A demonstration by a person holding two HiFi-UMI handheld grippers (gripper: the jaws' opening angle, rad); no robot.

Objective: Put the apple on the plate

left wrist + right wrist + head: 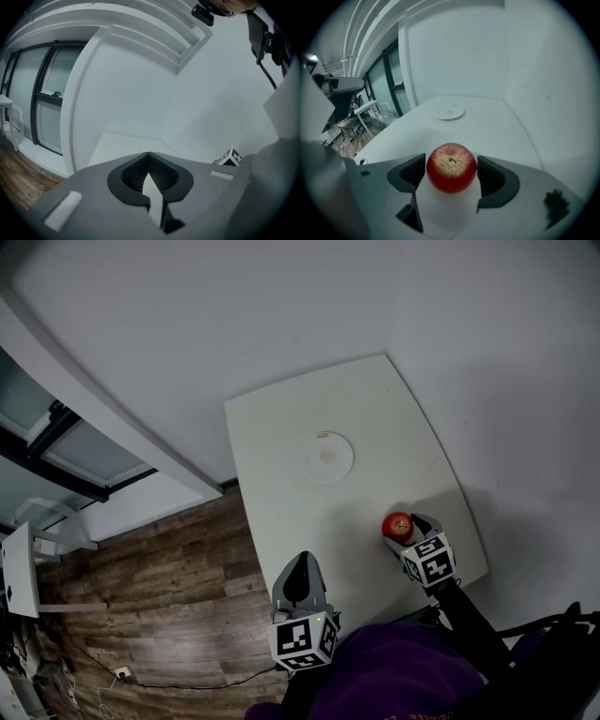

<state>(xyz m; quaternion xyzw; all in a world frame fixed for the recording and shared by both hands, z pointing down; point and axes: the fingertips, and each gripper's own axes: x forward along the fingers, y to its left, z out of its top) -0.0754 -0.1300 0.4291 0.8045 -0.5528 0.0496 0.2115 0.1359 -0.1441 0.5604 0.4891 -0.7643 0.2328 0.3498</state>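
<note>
A red apple [397,524] stands on the white table [281,446] near its front right corner. My right gripper [406,530] is open, with one jaw on each side of the apple [451,168]; both pads are very close to its skin and I see no squeeze. The small white plate [329,457] lies further away at the table's middle, and shows beyond the apple in the right gripper view [450,112]. My left gripper [300,570] hovers off the table's front left edge, shut with nothing in it [149,157].
The table backs onto a white wall [450,306]. Wood floor [169,568] lies to the left, with a window frame [66,437], white furniture [19,577] and a wall socket with a cable [120,673]. The table's front edge is close to my right gripper.
</note>
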